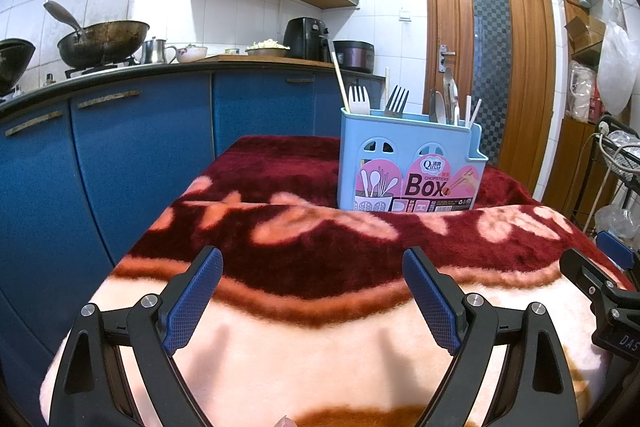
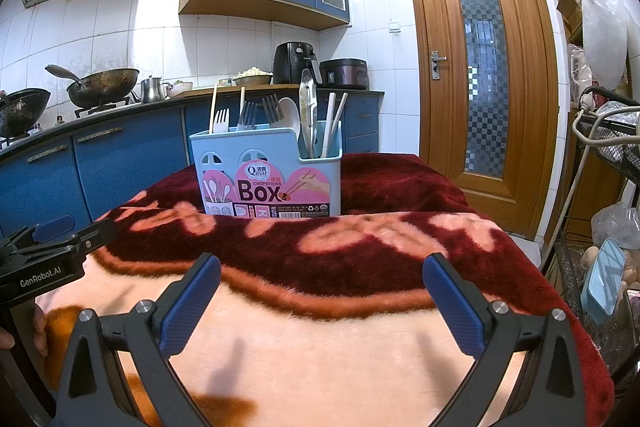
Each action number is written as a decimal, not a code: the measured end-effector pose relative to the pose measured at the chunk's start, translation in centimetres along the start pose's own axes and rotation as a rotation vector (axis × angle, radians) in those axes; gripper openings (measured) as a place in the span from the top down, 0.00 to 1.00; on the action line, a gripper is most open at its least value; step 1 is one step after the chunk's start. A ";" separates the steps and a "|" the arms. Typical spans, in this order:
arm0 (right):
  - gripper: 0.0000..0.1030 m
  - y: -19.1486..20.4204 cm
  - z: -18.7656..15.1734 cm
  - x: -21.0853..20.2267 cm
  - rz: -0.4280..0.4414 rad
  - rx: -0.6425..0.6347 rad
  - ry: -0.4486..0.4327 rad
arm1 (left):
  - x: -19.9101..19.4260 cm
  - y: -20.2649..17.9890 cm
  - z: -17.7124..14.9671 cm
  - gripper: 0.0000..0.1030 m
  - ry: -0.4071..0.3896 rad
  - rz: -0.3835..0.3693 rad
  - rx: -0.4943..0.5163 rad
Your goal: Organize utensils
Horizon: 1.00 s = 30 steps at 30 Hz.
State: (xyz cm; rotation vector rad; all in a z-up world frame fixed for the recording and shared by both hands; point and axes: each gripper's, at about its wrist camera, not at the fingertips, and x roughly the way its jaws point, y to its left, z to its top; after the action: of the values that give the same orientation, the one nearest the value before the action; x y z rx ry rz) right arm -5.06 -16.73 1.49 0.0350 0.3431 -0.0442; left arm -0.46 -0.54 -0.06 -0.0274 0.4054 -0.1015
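A light blue utensil box [image 1: 408, 163] with a pink "Box" label stands upright on the red and peach blanket [image 1: 320, 259]; it also shows in the right wrist view [image 2: 266, 175]. It holds forks [image 1: 397, 101], a white fork [image 1: 358, 99], spoons [image 2: 308, 115] and chopsticks [image 2: 332, 123], all upright. My left gripper [image 1: 312, 291] is open and empty, low over the blanket's near part, well short of the box. My right gripper [image 2: 322, 295] is open and empty, likewise short of the box.
The blanket [image 2: 360, 247] covers a small table. Blue kitchen cabinets [image 1: 120, 155] with a counter and wok [image 1: 102, 41] stand left and behind. A wooden door [image 2: 484, 75] is at right. A wire rack [image 2: 608, 211] with bags stands at far right.
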 end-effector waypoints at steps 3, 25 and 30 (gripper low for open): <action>0.00 0.0 0.0 0.0 0.001 0.000 0.000 | 0.0 0.0 0.0 0.11 0.000 0.000 -0.001; 0.00 0.0 0.0 0.0 0.000 0.000 0.001 | -0.1 -0.2 -0.1 0.11 -0.002 0.014 0.007; 0.00 0.0 0.0 0.0 0.000 0.000 0.001 | -0.1 -0.2 -0.1 0.11 -0.002 0.014 0.005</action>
State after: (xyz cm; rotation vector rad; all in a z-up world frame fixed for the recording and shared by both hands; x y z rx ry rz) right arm -5.03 -16.71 1.52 0.0347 0.3442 -0.0437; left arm -0.63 -0.76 -0.09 -0.0195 0.4033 -0.0890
